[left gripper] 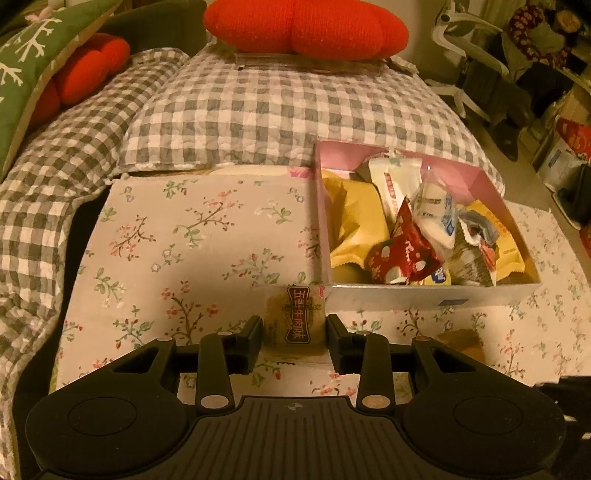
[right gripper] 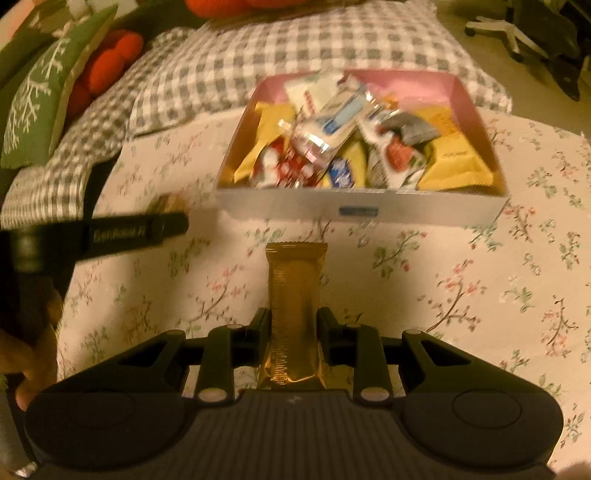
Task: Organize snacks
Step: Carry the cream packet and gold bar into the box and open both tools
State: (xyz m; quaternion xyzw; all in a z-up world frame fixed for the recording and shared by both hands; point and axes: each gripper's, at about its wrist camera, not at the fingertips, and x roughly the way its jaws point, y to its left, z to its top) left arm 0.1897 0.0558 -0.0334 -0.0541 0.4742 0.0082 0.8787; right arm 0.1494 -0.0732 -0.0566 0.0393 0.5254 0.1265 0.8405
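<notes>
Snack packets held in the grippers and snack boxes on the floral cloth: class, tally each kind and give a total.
Round pastry packet with a brown label, held in the left gripper: 1
Gold bar wrapper, held in the right gripper: 1
Open snack box with pink inner walls: 1
Total: 3

Pale cream tablecloth [left gripper: 207, 236] with little pink blossoms and green leaves on brown twigs. Grey-and-white gingham quilted cover [left gripper: 280, 110] behind it. Chunky red knitted cushion [left gripper: 306, 27] up top, plus a green pillow with white snowflake print [left gripper: 26, 74]. White cardboard box with a pink inside [right gripper: 369, 210], stuffed with yellow, red and white-and-blue wrappers (quite a mix). Shiny gold ridged snack bar wrapper [right gripper: 291, 295]. Pale yellowish round snack pack with a dark brown label [left gripper: 295, 317]. Matte black grippers.
</notes>
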